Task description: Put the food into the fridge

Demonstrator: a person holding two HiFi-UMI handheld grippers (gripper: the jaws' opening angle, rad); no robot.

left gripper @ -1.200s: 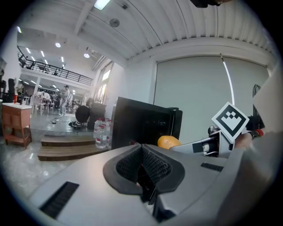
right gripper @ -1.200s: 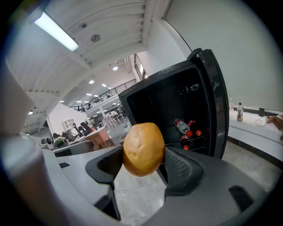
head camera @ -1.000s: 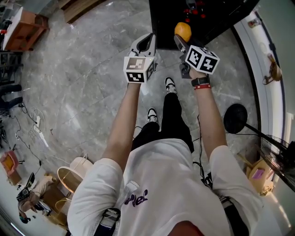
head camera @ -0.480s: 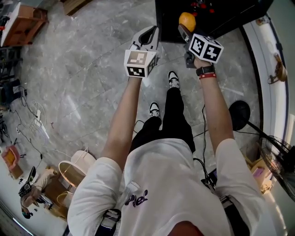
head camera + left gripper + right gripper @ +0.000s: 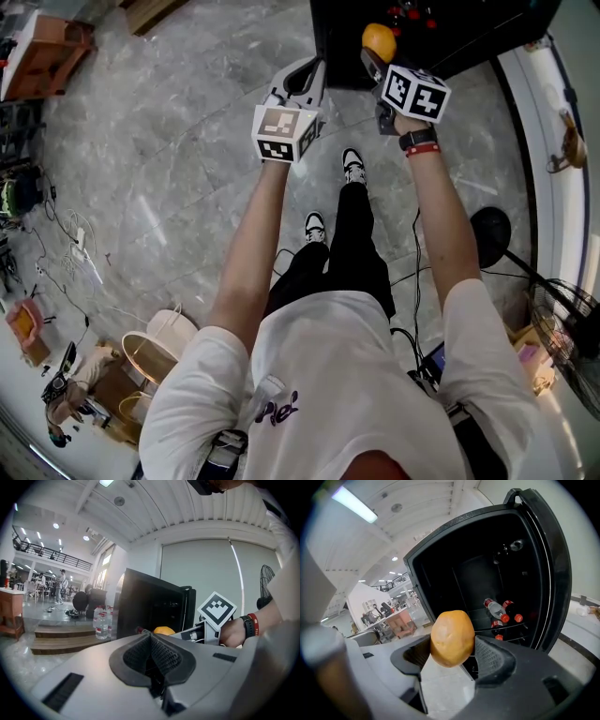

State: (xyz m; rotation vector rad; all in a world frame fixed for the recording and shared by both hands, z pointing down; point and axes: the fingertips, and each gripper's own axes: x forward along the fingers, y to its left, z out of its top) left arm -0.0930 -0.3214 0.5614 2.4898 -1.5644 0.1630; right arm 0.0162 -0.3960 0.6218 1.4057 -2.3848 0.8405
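My right gripper (image 5: 451,654) is shut on an orange fruit (image 5: 452,637), which sticks up between its pads just in front of the open black fridge (image 5: 487,573). Red-capped bottles (image 5: 500,612) lie on a shelf inside it. In the head view the orange fruit (image 5: 379,41) sits at the fridge's front edge (image 5: 337,56), ahead of the right gripper (image 5: 377,58). My left gripper (image 5: 312,73) hangs beside it to the left, jaws pressed together and empty (image 5: 151,660). From the left gripper view the orange fruit (image 5: 164,631) and the fridge (image 5: 150,606) lie ahead to the right.
The fridge door (image 5: 555,573) stands open at the right. Grey marble floor (image 5: 169,150) spreads to the left. A white curved counter (image 5: 544,122), a black round stand base (image 5: 491,229) and a fan (image 5: 567,328) are on the right. Water bottles (image 5: 99,620) stand on wooden steps.
Both grippers have moved slightly toward the fridge and lower; the orange fruit stays gripped in the right one. The left gripper stays shut.
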